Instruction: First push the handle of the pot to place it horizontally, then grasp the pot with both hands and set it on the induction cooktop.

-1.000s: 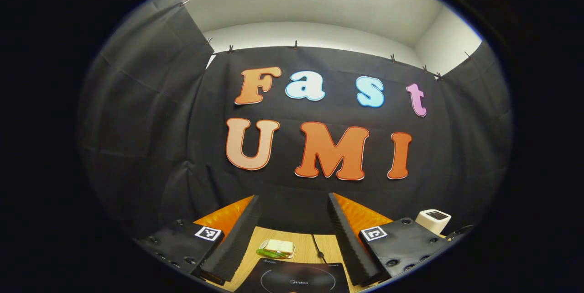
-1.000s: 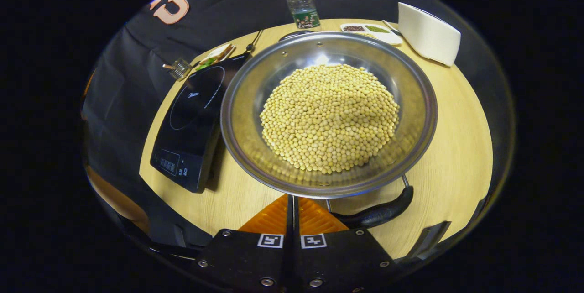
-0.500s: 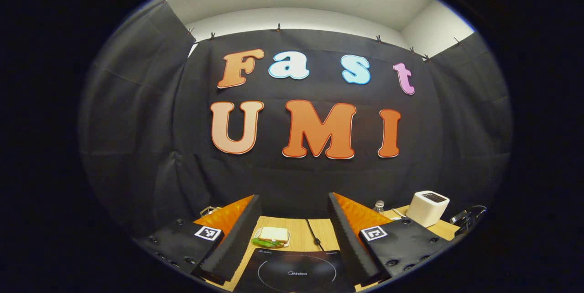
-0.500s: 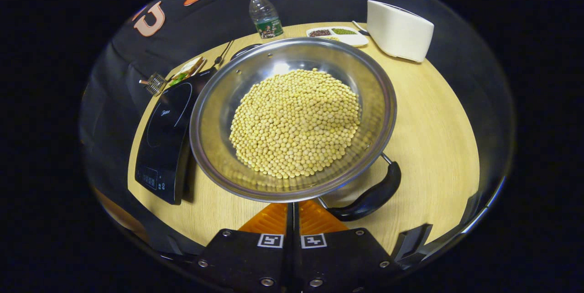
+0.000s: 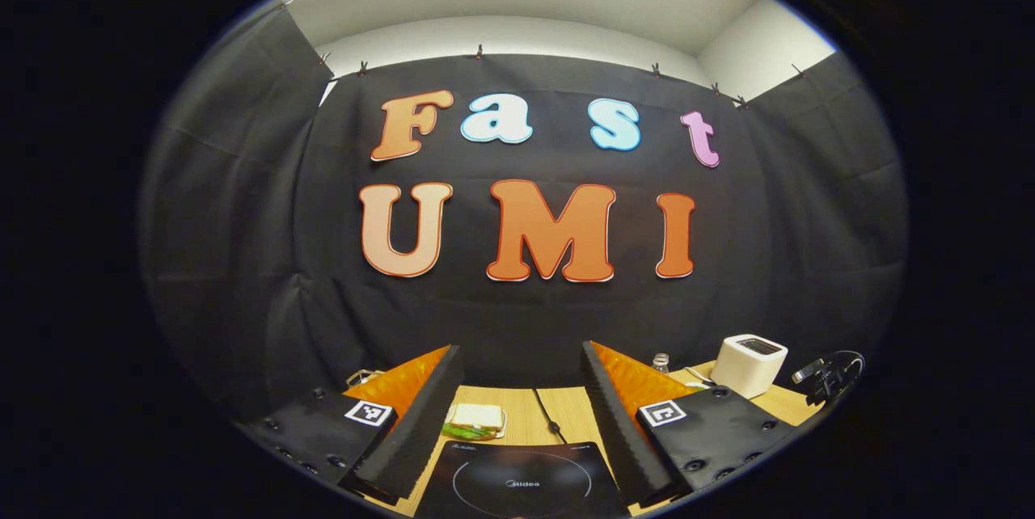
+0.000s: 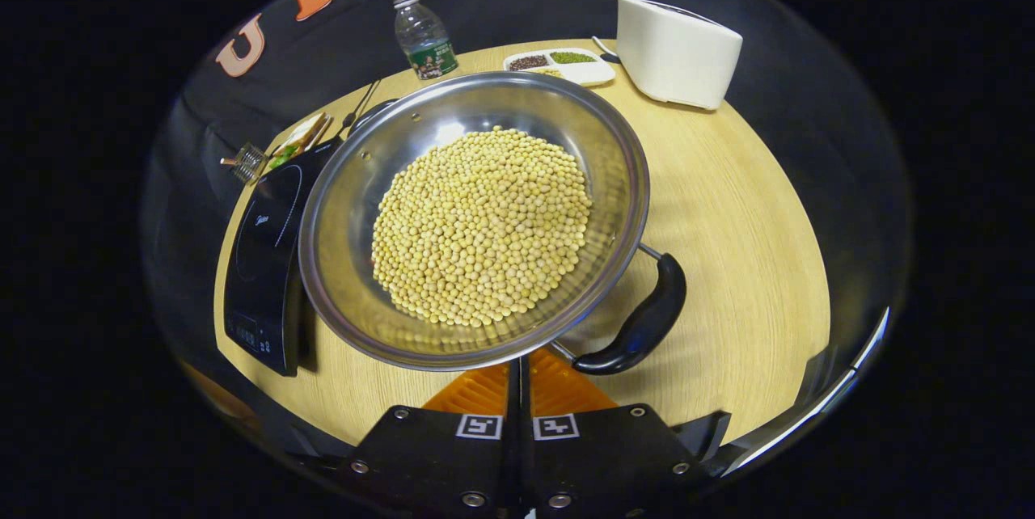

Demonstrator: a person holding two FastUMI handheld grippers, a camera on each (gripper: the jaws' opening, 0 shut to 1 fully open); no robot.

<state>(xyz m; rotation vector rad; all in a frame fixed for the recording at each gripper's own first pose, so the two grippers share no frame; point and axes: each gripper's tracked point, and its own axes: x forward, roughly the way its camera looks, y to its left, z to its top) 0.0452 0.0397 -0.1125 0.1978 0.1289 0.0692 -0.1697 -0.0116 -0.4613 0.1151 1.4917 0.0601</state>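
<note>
Pot [image 6: 473,220]: steel, heaped with beans, looks heavy and spill-prone; sits just right of the induction cooktop [image 6: 263,256].
Grip: take the black handle [image 6: 639,321].
Right gripper [image 6: 519,390]: fingers together, holding nothing, near the pot's rim.
Left gripper [image 5: 521,414]: spread wide, empty, above the cooktop.

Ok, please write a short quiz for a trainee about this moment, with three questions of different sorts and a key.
1. True or false: the round steel pot holds yellow soybeans.
2. Multiple choice: in the right gripper view, where does the flat black induction cooktop lie relative to the pot? A) left of it B) right of it C) under its middle
3. Fill in: the left gripper has its fingers ____ above the cooktop.

Key:
1. True.
2. A.
3. Open. The right gripper, in contrast, has its fingers together near the pot's rim, beside the curved black pot handle.
</note>
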